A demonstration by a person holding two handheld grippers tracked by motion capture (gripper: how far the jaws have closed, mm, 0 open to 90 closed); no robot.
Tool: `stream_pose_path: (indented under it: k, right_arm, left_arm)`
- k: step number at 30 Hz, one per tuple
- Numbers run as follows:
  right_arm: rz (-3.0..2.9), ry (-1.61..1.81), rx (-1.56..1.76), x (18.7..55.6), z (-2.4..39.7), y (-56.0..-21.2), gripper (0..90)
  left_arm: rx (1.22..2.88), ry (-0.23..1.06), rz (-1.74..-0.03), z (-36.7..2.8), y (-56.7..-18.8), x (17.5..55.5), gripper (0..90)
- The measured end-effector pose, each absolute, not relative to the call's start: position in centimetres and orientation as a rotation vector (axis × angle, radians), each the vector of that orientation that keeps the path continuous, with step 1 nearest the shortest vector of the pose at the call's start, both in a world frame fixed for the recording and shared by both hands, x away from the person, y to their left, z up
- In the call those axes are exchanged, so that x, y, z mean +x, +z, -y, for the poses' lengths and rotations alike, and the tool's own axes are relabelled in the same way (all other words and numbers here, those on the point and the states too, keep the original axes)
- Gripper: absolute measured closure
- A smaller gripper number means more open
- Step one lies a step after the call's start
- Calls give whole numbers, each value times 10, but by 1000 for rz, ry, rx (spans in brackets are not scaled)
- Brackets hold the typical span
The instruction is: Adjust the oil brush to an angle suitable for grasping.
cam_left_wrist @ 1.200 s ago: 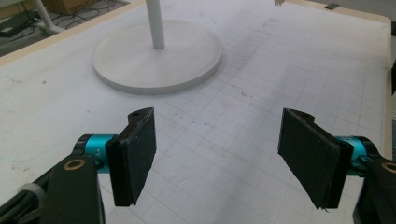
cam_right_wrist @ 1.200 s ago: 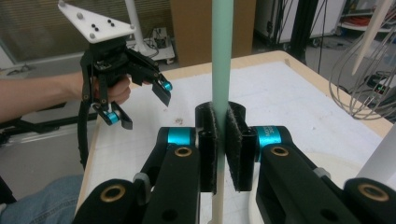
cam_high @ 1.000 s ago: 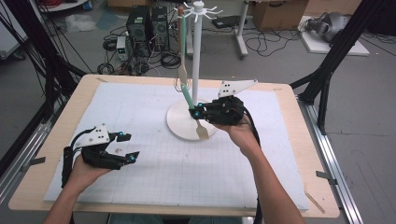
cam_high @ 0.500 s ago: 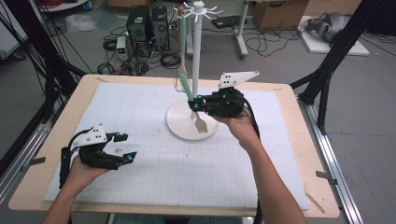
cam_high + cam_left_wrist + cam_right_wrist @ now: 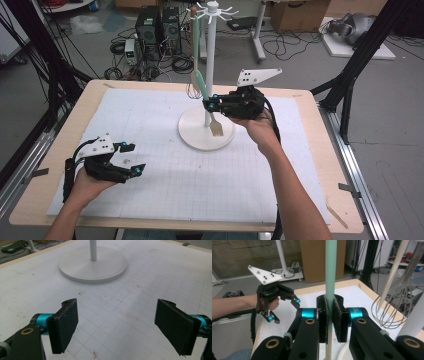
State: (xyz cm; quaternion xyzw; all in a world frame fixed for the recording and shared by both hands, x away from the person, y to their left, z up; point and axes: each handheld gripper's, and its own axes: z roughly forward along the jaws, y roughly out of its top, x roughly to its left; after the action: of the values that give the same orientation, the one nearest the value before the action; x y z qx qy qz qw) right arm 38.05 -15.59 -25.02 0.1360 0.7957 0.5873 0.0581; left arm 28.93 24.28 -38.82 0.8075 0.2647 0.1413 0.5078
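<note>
High view. We note the right gripper (image 5: pixel 212 104) at the far middle of the table (image 5: pixel 60 125), beside the white stand's pole (image 5: pixel 211 60). Its jaws are pinched on a spatula (image 5: pixel 206 100) with a mint-green handle above the grip and a pale flat blade (image 5: pixel 216 126) below it, the blade hanging over the stand's round base (image 5: pixel 192 135). The spatula tilts, its handle top leaning left toward the far side. The left gripper (image 5: pixel 131 159) sits near the left front of the white grid mat (image 5: pixel 165 185), well apart from the stand, jaws spread with nothing between them; they have just been opening further.

Left gripper view. We see both black pads (image 5: pixel 63 325) standing wide apart over bare mat (image 5: pixel 117 322). The stand's base (image 5: pixel 93 265) lies farther off, pole (image 5: pixel 93 250) rising from its centre.

Right gripper view. We record the two pads (image 5: pixel 323 320) pressed onto the green handle (image 5: pixel 331 270), which runs upright through the grip; below the pads the shaft turns cream. A wire whisk (image 5: pixel 397 305) hangs at the right, beside the stand's pole (image 5: pixel 417 317). The left gripper (image 5: pixel 283 308) shows farther off at the left, held in a hand (image 5: pixel 270 302), jaws apart.
</note>
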Motion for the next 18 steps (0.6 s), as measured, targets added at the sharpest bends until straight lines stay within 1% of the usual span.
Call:
stream_pose_path:
  k: [11,18]
  right_arm:
    - [-2384,1797,410,384,159,-239,841]
    - [-2372,1808,402,382,160,-233,841]
  left_arm:
    - [1941,339,-650,-244,-388,289,159]
    - [1935,333,-640,-244,-387,289,158]
